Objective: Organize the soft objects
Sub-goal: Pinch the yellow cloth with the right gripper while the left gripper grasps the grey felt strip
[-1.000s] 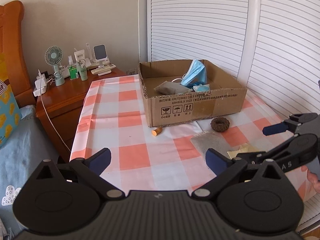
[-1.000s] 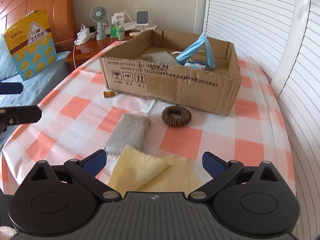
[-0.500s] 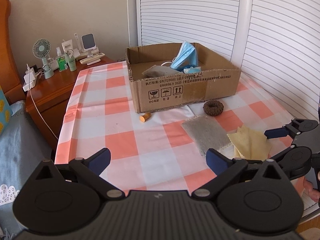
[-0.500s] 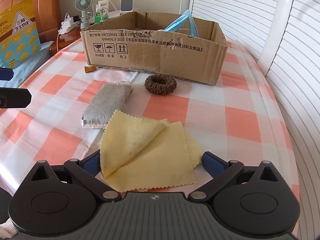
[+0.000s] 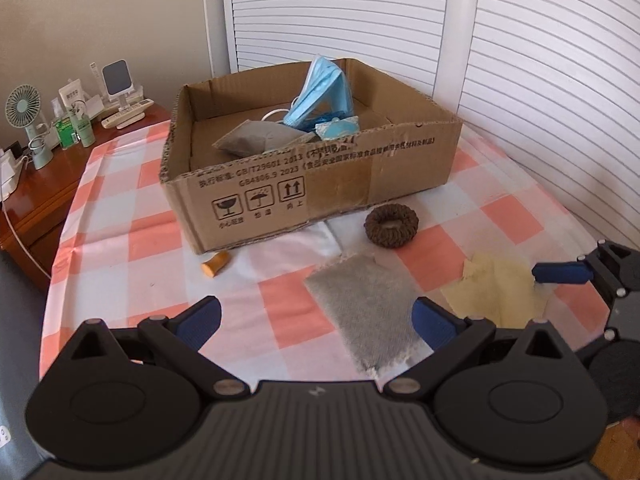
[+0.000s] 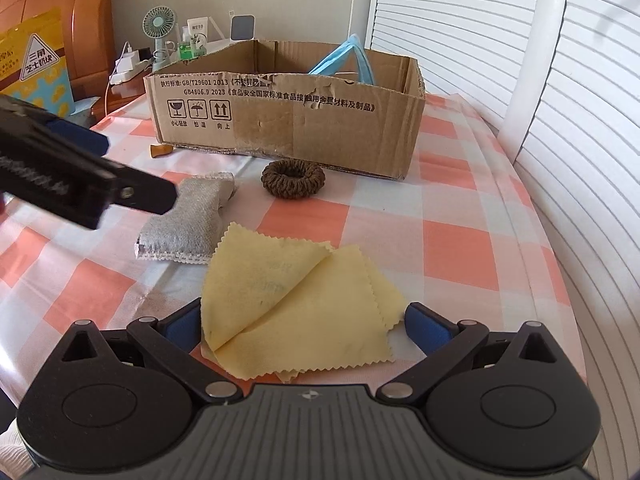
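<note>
Folded yellow zigzag-edged cloth (image 6: 298,304) lying directly between wide-spread right gripper (image 6: 302,326) fingers; left gripper (image 5: 316,322), likewise spread and empty, farther off.

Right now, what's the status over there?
Both jaws open, empty. Right gripper low over yellow cloth. Left gripper near grey cloth. Path to box unblocked.
</note>
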Tool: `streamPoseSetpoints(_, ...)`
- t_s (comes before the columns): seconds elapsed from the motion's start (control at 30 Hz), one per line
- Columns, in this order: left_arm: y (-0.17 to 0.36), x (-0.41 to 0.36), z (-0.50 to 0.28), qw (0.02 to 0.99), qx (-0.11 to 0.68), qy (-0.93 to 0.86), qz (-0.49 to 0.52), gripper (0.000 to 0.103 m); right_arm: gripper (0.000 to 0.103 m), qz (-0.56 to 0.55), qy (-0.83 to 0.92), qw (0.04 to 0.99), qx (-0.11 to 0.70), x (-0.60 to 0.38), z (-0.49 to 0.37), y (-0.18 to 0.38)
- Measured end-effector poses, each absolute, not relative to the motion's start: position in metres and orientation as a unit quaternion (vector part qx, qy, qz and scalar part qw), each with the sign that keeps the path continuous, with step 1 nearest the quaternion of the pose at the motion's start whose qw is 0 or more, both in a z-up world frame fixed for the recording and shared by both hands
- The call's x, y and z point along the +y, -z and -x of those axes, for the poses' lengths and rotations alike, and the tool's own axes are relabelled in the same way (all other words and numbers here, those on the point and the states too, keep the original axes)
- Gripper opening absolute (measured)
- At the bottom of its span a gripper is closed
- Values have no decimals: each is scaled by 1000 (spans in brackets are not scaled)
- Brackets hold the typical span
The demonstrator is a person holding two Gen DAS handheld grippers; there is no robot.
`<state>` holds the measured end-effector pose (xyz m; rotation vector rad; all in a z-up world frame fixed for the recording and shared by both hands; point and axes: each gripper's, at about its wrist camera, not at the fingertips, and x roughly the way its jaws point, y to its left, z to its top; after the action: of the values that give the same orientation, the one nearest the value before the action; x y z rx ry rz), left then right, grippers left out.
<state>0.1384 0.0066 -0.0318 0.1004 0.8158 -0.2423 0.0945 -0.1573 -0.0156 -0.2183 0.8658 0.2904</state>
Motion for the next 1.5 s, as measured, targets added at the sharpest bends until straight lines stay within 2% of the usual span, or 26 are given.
streamPoseSetpoints(0.23,53,-15,-170,902,416,112,-41,101,103,107,-148,892,414,-159,-94,16)
streamPoseSetpoints(0.53,65,9,-152,889,445,102,-41,103,103,107,-152,895,405,-160,-92,17)
streamPoseSetpoints(1.2,67,20,-141,899,425,96,-34,103,103,103,-172,897,394,-155,-99,20)
streamPoseSetpoints(1.37,66,19,-142,898,425,103,-42,102,87,98,-177,899,389,-155,-95,17)
streamPoseSetpoints(1.5,62,10,-142,901,410,116,-76,94,76,96,-175,900,388,-156,-94,15)
